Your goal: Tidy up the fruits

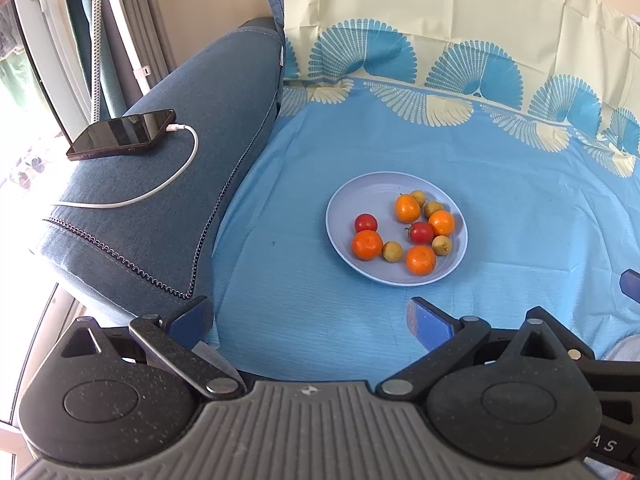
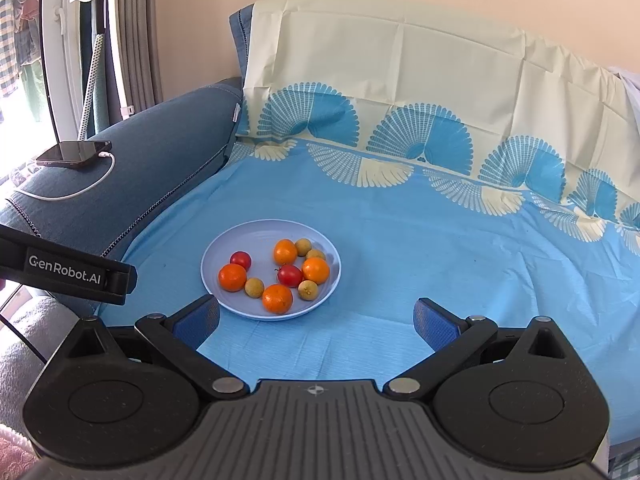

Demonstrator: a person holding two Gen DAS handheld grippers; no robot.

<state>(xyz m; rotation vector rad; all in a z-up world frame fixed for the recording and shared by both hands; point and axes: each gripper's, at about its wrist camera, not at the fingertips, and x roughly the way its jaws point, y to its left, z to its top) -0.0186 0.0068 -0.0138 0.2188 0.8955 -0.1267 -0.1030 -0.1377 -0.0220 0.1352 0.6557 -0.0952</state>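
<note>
A pale blue plate [image 1: 360,194] [image 2: 256,236] lies on the blue cloth and holds several oranges [image 1: 367,245] [image 2: 232,277], two red tomatoes [image 1: 365,223] [image 2: 240,259] and several small yellow-brown fruits [image 1: 392,251] [image 2: 254,287]. My left gripper [image 1: 310,320] is open and empty, held back from the plate's near edge. My right gripper [image 2: 316,320] is open and empty, its left finger close to the plate's near rim. The left gripper's body [image 2: 68,270] shows at the left of the right wrist view.
A blue sofa armrest [image 1: 160,200] [image 2: 152,160] stands left of the plate, with a dark phone [image 1: 122,134] [image 2: 76,152] on a white charging cable [image 1: 160,188]. The patterned cloth [image 1: 480,80] rises up the backrest behind. Curtains and a window are at far left.
</note>
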